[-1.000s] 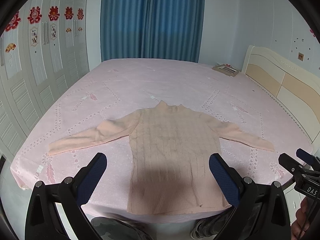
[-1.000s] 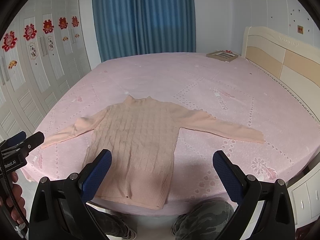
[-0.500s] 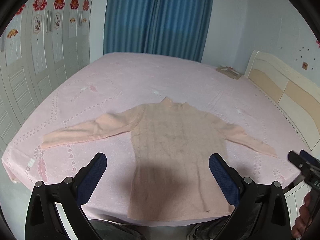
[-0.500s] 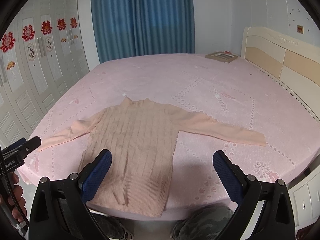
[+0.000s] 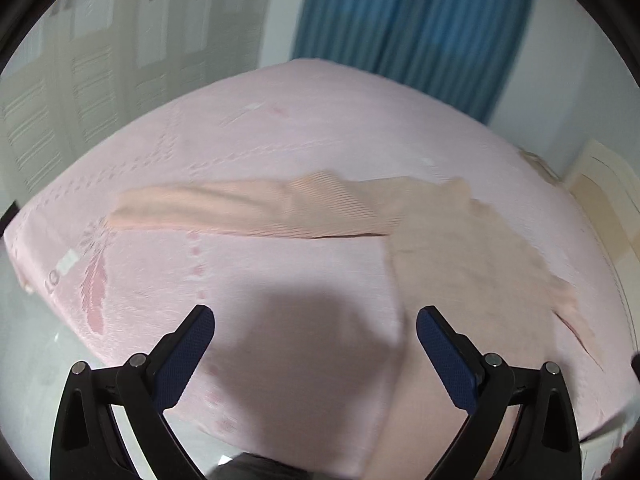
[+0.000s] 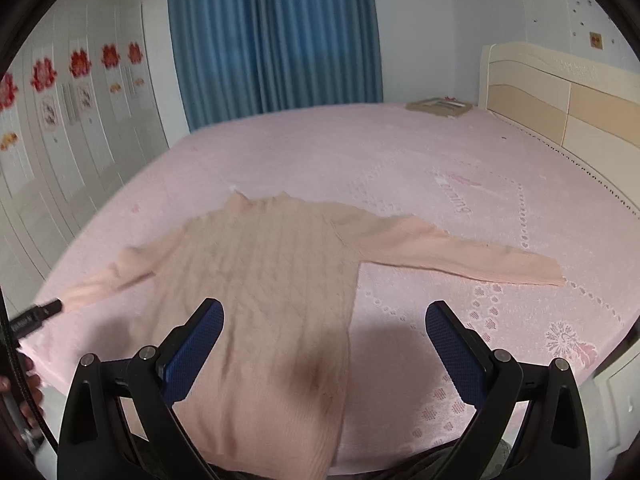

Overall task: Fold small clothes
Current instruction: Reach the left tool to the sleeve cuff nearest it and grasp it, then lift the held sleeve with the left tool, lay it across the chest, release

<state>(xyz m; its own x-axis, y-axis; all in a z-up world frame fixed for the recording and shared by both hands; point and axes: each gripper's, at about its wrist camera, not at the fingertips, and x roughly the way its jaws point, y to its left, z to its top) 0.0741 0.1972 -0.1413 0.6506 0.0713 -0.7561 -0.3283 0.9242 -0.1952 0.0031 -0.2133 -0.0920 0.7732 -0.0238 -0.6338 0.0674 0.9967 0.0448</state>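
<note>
A small peach knit sweater lies flat on the pink bed, both sleeves spread out, collar pointing away. My right gripper is open and empty, hovering over the sweater's lower right side. My left gripper is open and empty above bare sheet, just left of the sweater body and below the left sleeve. The left wrist view is motion-blurred. The tip of the left gripper shows at the left edge of the right wrist view, near the left cuff.
A cream headboard stands at the right of the bed. A flat framed item lies near the far corner. Blue curtains hang behind. White wardrobe doors line the left wall. The bed's near edge is right below both grippers.
My left gripper swung left and closer to the bed, now over the sheet beside the left sleeve. My right gripper moved closer, down over the sweater's lower body. Both stay open.
</note>
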